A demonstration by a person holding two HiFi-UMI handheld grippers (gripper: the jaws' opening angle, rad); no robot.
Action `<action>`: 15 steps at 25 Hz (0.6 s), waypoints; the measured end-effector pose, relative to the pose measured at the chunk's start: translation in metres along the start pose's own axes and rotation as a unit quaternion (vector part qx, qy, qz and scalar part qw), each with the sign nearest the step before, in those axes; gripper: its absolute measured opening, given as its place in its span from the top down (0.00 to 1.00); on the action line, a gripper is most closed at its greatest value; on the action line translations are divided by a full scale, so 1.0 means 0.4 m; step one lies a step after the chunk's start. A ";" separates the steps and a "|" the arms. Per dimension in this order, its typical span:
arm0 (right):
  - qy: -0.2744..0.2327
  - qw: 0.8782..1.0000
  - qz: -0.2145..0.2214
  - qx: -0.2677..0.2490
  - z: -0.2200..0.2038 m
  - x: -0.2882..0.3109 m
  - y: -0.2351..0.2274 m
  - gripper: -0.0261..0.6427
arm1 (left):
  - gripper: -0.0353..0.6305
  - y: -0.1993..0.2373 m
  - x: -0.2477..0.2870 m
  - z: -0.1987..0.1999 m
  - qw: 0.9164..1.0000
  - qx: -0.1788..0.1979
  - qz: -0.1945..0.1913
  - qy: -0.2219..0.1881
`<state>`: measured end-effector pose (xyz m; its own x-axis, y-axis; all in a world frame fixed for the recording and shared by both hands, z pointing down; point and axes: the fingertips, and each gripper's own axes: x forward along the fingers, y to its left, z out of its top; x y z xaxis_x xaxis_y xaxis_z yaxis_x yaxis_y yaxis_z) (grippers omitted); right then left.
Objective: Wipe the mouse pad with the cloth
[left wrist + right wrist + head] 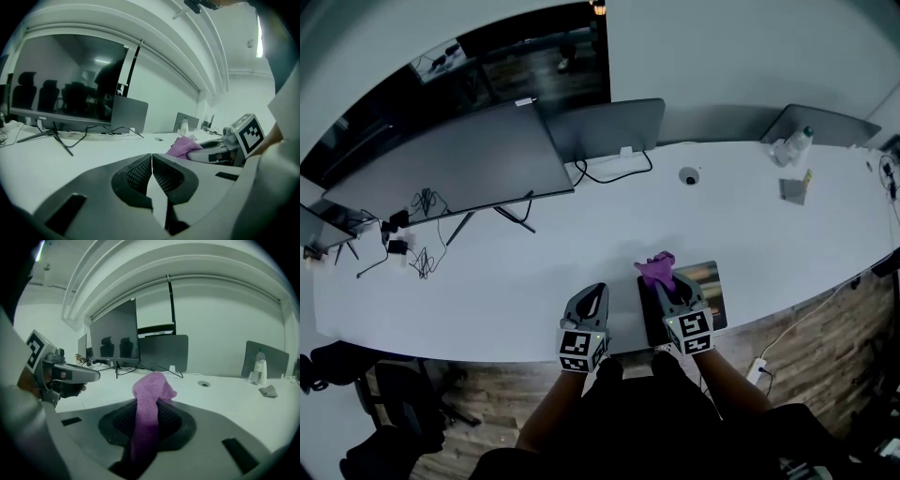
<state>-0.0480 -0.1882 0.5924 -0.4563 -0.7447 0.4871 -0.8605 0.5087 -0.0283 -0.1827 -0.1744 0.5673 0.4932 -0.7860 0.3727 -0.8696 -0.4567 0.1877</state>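
Observation:
A purple cloth (657, 269) (146, 404) is pinched in my right gripper (667, 284) (146, 420), which is shut on it; a bunch of cloth sticks out past the jaw tips. That gripper hovers over the dark mouse pad (712, 292) near the table's front edge. My left gripper (592, 302) (152, 176) sits just left of the pad, shut with nothing between its jaws. From the left gripper view the cloth (182, 146) shows to the right, with the right gripper (220, 152) behind it.
A large monitor (450, 159) and a second screen (605, 127) stand at the back of the white table (534, 253), with cables (422, 234) at the left. A bottle (795, 142) and a small grey item (794, 188) sit at the far right. A cable hole (689, 175) lies mid-table.

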 end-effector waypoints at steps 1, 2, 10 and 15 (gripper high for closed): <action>0.007 1.000 0.001 0.001 -0.013 0.008 0.005 0.83 | 0.91 0.006 -0.001 -0.003 1.000 0.002 0.002 0.003; 0.012 1.000 0.002 0.002 -0.024 0.016 0.011 0.83 | 0.91 0.012 -0.003 -0.004 1.000 0.003 0.004 0.004; 0.045 0.999 0.014 0.003 -0.101 0.058 0.062 0.83 | 0.91 0.036 -0.019 -0.030 1.000 0.007 0.016 0.015; 0.059 0.998 0.012 -0.015 -0.128 0.077 0.080 0.83 | 0.91 0.027 -0.041 -0.054 0.999 0.006 0.021 0.024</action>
<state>-0.0780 -0.1729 0.6511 -0.4456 -0.6771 0.5857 -0.8413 0.5404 -0.0153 -0.2005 -0.1574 0.5828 0.4543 -0.7842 0.4226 -0.8892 -0.4283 0.1610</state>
